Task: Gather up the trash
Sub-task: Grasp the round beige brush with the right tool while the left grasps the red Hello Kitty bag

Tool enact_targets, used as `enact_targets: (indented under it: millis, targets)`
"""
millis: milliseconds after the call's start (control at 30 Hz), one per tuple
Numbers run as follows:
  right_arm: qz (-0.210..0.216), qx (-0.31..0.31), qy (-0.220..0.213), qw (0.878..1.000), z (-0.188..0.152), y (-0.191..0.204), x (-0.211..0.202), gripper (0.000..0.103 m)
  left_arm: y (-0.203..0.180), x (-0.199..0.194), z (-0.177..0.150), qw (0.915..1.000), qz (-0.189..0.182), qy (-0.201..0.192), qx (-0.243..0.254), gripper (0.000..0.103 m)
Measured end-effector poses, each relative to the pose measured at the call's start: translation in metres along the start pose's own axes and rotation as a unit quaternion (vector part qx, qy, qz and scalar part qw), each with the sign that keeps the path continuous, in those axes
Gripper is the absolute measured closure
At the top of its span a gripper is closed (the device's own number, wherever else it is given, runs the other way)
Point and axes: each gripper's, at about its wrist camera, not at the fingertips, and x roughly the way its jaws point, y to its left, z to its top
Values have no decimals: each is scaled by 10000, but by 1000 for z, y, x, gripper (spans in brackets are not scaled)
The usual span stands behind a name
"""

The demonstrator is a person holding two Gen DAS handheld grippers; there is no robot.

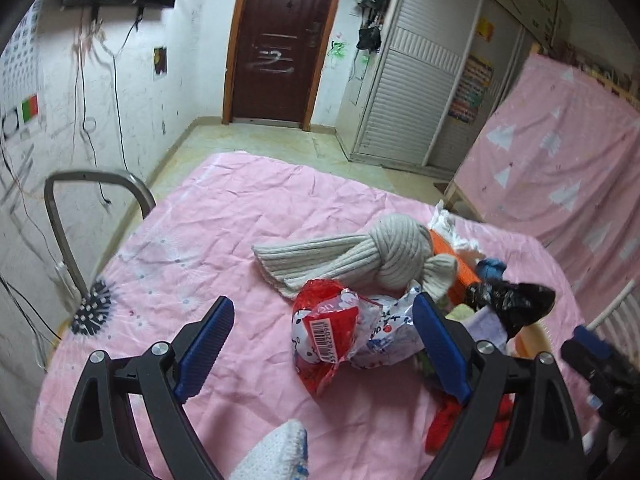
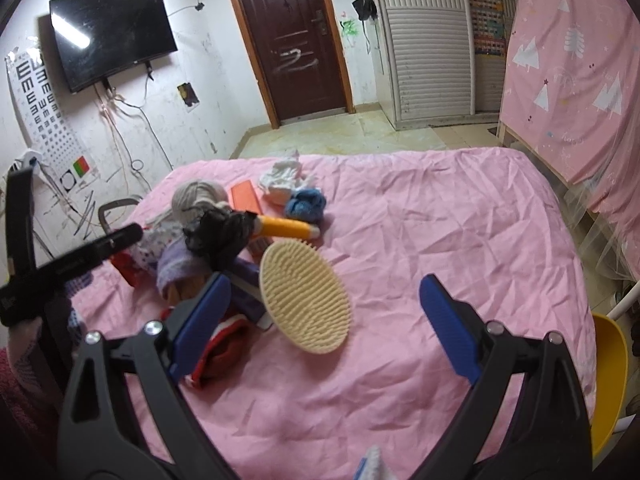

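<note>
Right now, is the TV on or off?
Off: the TV screen is black, showing only a reflected light streak.

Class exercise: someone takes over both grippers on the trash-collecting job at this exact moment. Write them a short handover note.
Left gripper: open, empty, jaws either side of the crumpled red-and-white wrapper on the pink bedsheet.
Right gripper: open, empty, over the cream round brush.
Trash: the wrapper lies at the near edge of the pile; a crumpled black plastic bag sits on top; white crumpled tissue lies at the far side.
Mixed in, likely not trash: grey knitted hat, blue yarn, orange-handled tool.
Done: nothing held; no bin in view.
Left: probably close on the wrapper first, then bag and tissue.
</note>
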Motion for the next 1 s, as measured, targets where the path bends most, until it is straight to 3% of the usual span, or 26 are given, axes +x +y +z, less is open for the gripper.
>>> enact_targets:
  millis: [367, 633, 733, 800, 967, 1000]
  targets:
    - [-5, -62, 72, 10000, -2, 5, 7, 9, 23, 0, 0, 9980, -223, 14, -598, 22]
    - [-4, -97, 122, 9999, -2, 8, 11, 9, 25, 12, -2, 9983, 128, 249, -507, 24]
    - [-7, -117, 174, 9998, -1, 9, 14, 9, 16, 18, -3, 9987, 171, 415, -222, 39]
    - [-26, -129, 203, 9997, -1, 9, 16, 9, 12, 23, -4, 9982, 138, 566, -116, 60]
    - [-53, -179, 318, 9993, 0, 11, 23, 9, 11, 26, -6, 9980, 40, 628, -62, 76]
    - [-53, -220, 361, 9991, 1, 12, 25, 14, 12, 25, -5, 9980, 3, 623, -84, 77]
